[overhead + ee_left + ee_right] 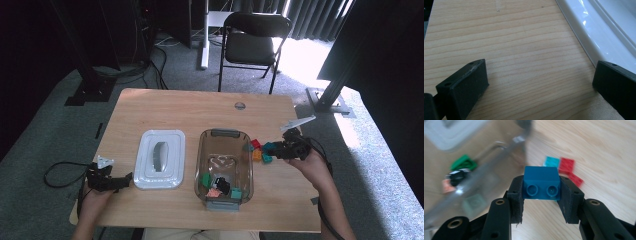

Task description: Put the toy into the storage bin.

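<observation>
My right gripper (541,193) is shut on a dark teal two-stud brick (541,182), held above the table beside the clear container's right wall. From above, that gripper (275,149) and its brick (269,147) hover over a small cluster of loose bricks: red (256,144), orange (257,155) and green-teal (267,158). The clear container (204,150) holds green (205,180), black (223,184), salmon (214,192) and teal (236,193) pieces. My left gripper (128,179) rests open on the wood by the white lid's near-left corner, with nothing between its fingers (471,75).
The white lid (172,145) lies flat to the left of the container, and its rim (596,32) runs close past my left gripper's far jaw. Light teal (552,161) and red (567,165) bricks lie on the wood beyond the held brick. A folding chair (252,35) stands behind the table.
</observation>
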Tool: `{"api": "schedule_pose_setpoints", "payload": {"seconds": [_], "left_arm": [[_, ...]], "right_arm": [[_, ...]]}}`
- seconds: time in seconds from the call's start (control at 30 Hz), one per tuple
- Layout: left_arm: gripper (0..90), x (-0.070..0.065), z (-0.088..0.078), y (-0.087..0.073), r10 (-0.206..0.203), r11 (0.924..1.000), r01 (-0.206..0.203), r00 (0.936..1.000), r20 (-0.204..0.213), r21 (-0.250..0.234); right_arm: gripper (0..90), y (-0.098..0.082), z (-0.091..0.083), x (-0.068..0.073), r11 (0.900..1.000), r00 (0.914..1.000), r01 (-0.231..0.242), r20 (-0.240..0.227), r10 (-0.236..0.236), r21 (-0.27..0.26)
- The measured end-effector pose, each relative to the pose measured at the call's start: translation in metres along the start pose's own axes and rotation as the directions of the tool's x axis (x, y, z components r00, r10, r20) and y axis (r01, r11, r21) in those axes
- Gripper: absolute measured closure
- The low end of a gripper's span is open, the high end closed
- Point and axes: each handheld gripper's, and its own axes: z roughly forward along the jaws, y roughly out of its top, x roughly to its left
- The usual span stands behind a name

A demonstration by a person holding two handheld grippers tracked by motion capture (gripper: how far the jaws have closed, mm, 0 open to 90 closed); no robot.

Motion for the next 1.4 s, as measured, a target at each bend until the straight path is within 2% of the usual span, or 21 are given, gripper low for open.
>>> {"api": "schedule_pose_setpoints", "payload": {"seconds": [0.13, 0.27, 0.37, 0.7, 0.77, 0.87, 1.2, 1.33, 1.4], "left_arm": [[0.5, 0.000, 0.000, 0.000, 0.002, 1.0000, -0.002, 1.0000, 0.000, 0.000], [0.5, 0.000, 0.000, 0.000, 0.002, 1.0000, -0.002, 1.0000, 0.000, 0.001], [0.5, 0.000, 0.000, 0.000, 0.003, 1.0000, -0.003, 1.0000, 0.000, 0.003], [0.5, 0.000, 0.000, 0.000, 0.002, 1.0000, -0.002, 1.0000, 0.001, 0.003], [0.5, 0.000, 0.000, 0.000, 0.002, 1.0000, -0.002, 1.0000, 0.001, 0.001], [0.5, 0.000, 0.000, 0.000, 0.002, 1.0000, -0.002, 1.0000, 0.001, 0.001], [0.5, 0.000, 0.000, 0.000, 0.002, 1.0000, -0.002, 1.0000, 0.000, 0.002], [0.5, 0.000, 0.000, 0.000, 0.002, 1.0000, -0.002, 1.0000, 0.000, 0.002], [0.5, 0.000, 0.000, 0.000, 0.002, 1.0000, -0.002, 1.0000, 0.001, 0.002]], "right_arm": [[58.6, 0.011, -0.005, 0.020, 0.997, 0.9963, 0.079, -0.032, -0.080, -0.006], [58.6, 0.018, -0.007, 0.033, 0.992, 0.9904, 0.123, -0.062, -0.123, -0.009], [58.6, 0.022, -0.008, 0.041, 0.987, 0.9820, 0.157, -0.102, -0.159, -0.020], [58.5, 0.033, -0.010, 0.079, 0.958, 0.9426, 0.288, -0.173, -0.285, -0.011], [58.5, 0.035, -0.010, 0.085, 0.948, 0.9251, 0.318, -0.211, -0.315, -0.023], [58.5, 0.037, -0.008, 0.092, 0.938, 0.9133, 0.347, -0.222, -0.341, -0.015], [58.6, 0.039, 0.011, 0.111, 0.907, 0.8780, 0.419, -0.275, -0.392, 0.044], [58.5, 0.038, 0.022, 0.118, 0.890, 0.8646, 0.448, -0.292, -0.409, 0.079], [58.6, 0.038, 0.027, 0.120, 0.885, 0.8622, 0.456, -0.294, -0.413, 0.096]]}}
